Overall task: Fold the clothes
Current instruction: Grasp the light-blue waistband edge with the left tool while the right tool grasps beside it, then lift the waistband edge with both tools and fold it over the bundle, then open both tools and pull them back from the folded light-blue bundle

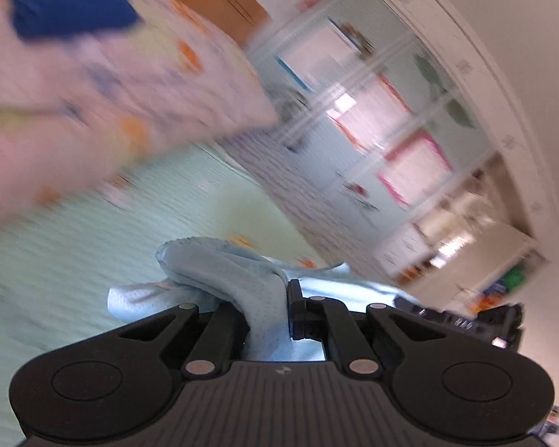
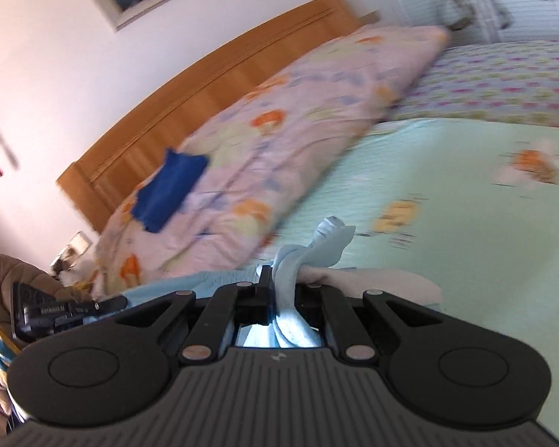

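While both sets of jaws pinch the light blue garment (image 1: 257, 279), it hangs between left gripper (image 1: 285, 298) and right gripper (image 2: 279, 290), above the bed (image 2: 447, 223); neither is nearer.

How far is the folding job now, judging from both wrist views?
Done: nothing visibly folded yet. In hand: the left hand-held gripper and right hand-held gripper each pinch the light blue garment, bunched above the bed sheet. Left: the folds themselves.

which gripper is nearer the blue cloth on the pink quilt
Left. In its view the blue cloth looms large beyond the left gripper; from the right gripper it lies small, far up the pink quilt. Both are shut on the light blue garment.
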Demonstrator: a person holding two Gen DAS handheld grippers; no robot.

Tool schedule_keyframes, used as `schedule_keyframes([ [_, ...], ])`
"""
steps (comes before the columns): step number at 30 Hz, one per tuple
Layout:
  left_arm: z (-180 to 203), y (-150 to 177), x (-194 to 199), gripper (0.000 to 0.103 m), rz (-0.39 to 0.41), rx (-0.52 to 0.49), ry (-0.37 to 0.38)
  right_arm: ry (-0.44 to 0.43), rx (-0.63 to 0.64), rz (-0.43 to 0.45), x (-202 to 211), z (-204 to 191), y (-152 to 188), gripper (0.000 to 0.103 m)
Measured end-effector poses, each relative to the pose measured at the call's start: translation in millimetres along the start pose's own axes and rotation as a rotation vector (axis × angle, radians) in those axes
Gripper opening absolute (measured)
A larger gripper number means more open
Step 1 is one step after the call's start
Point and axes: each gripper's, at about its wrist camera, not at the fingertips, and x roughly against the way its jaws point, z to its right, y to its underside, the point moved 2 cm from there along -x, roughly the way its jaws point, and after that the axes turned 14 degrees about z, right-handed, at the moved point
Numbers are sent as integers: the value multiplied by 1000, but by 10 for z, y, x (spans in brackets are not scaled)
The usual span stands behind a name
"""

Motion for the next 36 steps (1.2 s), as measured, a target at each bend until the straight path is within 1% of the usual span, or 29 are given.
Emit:
schedule_keyframes([
  [2, -250, -112, 158, 5, 37, -3, -62, -25, 12, -20, -480, -148, -5, 7],
  [4, -494, -124, 263, 6, 67, -6, -122, -40, -4, -46, -947, -208, 56, 7],
  [6, -760, -68, 320, 6, 88, -20, -193, -33, -15, -86, -1371, -180, 225, 7],
  [8, -1053, 28, 329, 6, 85, -52, -279, -5, -20, -137, -1787, -106, 462, 8],
  [9, -1217, 99, 290, 7, 76, -58, -335, 19, -18, -167, -1973, -43, 590, 10],
  [11, -1576, 289, 217, 13, 44, -34, -457, 106, -12, -232, -2280, 143, 876, 15],
  [13, -1823, 434, 192, 21, 9, -10, -525, 204, -15, -291, -2449, 381, 1116, 24],
  [14, -1887, 478, 198, 25, 2, -19, -547, 229, -24, -306, -2463, 493, 1190, 31],
  [15, -1904, 503, 220, 30, 8, -33, -558, 235, -42, -302, -2424, 602, 1220, 37],
  [17, -1897, 497, 286, 40, 30, -28, -554, 224, -98, -272, -2286, 809, 1205, 43],
  [18, -1892, 481, 306, 54, 45, -25, -567, 218, -138, -248, -2184, 905, 1153, 51],
  [19, -1884, 470, 334, 73, 61, -25, -584, 230, -168, -225, -2080, 990, 1093, 58],
  [20, -1851, 474, 395, 82, 77, -42, -620, 246, -191, -201, -1966, 1063, 1034, 69],
  [21, -1786, 480, 459, 93, 93, -65, -662, 259, -214, -177, -1842, 1133, 977, 73],
  [22, -1703, 496, 553, 92, 109, -83, -682, 269, -241, -161, -1738, 1201, 929, 73],
  [23, -1658, 489, 593, 92, 110, -90, -680, 279, -268, -148, -1622, 1263, 889, 72],
  [25, -1535, 473, 664, 92, 122, -120, -693, 287, -240, -111, -1340, 1249, 854, 72],
  [27, -1342, 488, 635, 94, 165, -212, -746, 291, -195, -72, -1053, 1203, 828, 72],
  [29, -1105, 521, 611, 96, 198, -321, -782, 308, -135, -68, -770, 1089, 878, 72],
  [31, -808, 609, 621, 101, 222, -432, -807, 301, -100, -70, -508, 966, 971, 72],
  [32, -628, 678, 621, 102, 228, -478, -807, 292, -91, -68, -369, 887, 1035, 72],
  [34, -264, 870, 607, 102, 224, -544, -767, 282, -77, -63, -81, 700, 1180, 73],
  [36, 101, 1140, 501, 102, 177, -613, -688, 292, -61, -48, 170, 513, 1325, 73],
])
